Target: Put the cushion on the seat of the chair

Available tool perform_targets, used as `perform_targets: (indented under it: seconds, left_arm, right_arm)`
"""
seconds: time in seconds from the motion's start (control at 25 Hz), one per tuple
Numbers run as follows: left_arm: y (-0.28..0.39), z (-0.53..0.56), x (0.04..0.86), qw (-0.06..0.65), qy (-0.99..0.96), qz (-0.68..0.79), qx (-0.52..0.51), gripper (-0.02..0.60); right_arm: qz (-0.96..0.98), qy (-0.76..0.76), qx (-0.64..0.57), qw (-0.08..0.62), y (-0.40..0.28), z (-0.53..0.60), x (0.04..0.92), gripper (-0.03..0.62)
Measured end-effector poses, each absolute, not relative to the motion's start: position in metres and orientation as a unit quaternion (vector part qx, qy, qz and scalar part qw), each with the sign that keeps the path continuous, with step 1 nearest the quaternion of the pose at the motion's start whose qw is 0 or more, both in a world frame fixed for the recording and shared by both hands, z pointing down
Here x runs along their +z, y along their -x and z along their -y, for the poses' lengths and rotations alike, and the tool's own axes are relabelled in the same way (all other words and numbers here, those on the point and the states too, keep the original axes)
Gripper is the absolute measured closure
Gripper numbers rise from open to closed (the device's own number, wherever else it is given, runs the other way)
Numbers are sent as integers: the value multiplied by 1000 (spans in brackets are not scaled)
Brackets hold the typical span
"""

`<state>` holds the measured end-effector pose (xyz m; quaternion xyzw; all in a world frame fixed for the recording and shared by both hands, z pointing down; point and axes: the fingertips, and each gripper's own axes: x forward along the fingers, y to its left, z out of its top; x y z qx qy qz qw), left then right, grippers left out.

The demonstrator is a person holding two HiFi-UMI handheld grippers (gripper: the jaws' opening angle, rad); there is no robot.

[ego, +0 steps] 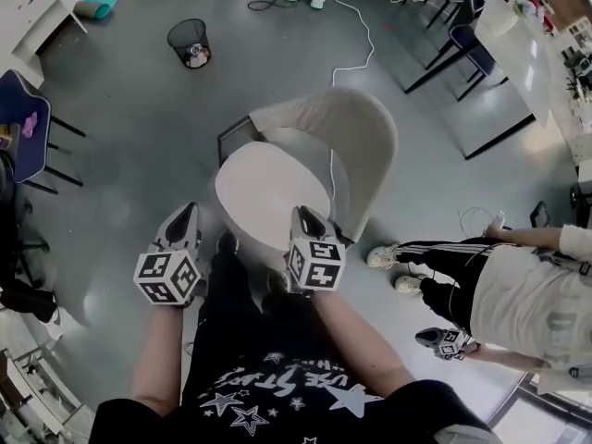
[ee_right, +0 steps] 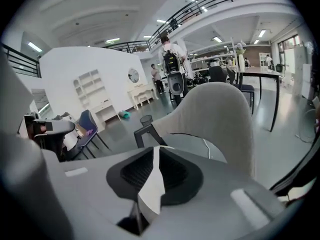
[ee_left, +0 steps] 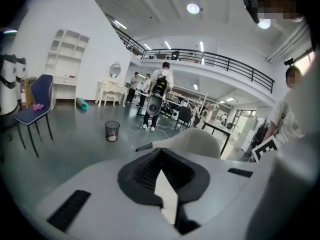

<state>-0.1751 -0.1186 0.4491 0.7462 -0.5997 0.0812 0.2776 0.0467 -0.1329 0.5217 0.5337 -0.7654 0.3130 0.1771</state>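
Left gripper [ego: 190,209] and right gripper [ego: 303,214] each clamp the near rim of a round, pale cushion [ego: 268,192], jaws drawn narrow on a pinched fold of its fabric. In both gripper views the dark ribbed pads [ee_left: 137,171] press that fold from either side. The cushion spreads out ahead of the two grippers, held over the front of a beige chair [ego: 365,141] whose curved back rises beyond it. The cushion covers the seat in the head view, so it cannot be told whether the two touch.

The person holding the grippers stands just before the chair in a dark, star-printed shirt [ego: 268,382]. On the grey floor [ego: 120,91] beyond, a mesh wastebasket [ego: 190,43] stands well apart from the chair, and a white cable [ego: 361,35] trails toward it — a blue chair [ego: 20,109] sits at the far left. At right, a bystander [ego: 518,289] in a pale top and dark striped trousers stands near the chair.
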Motion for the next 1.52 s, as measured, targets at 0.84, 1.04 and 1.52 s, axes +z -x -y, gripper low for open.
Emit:
perform_targets:
  seconds: [0.84,1.04,1.52]
  left_arm:
    - [181,-11,411,250,-739,626,19,574]
    - [195,-67,400,244,-747,619,11,573]
    - [216,-181,377,215,-768,603,-8,573]
  right_arm:
    - [828,-476,259,145,4,42,480,591]
    - [829,-490,241,121,13,-5,456,591]
    - [822,-518,208,116,27,-116,425,591]
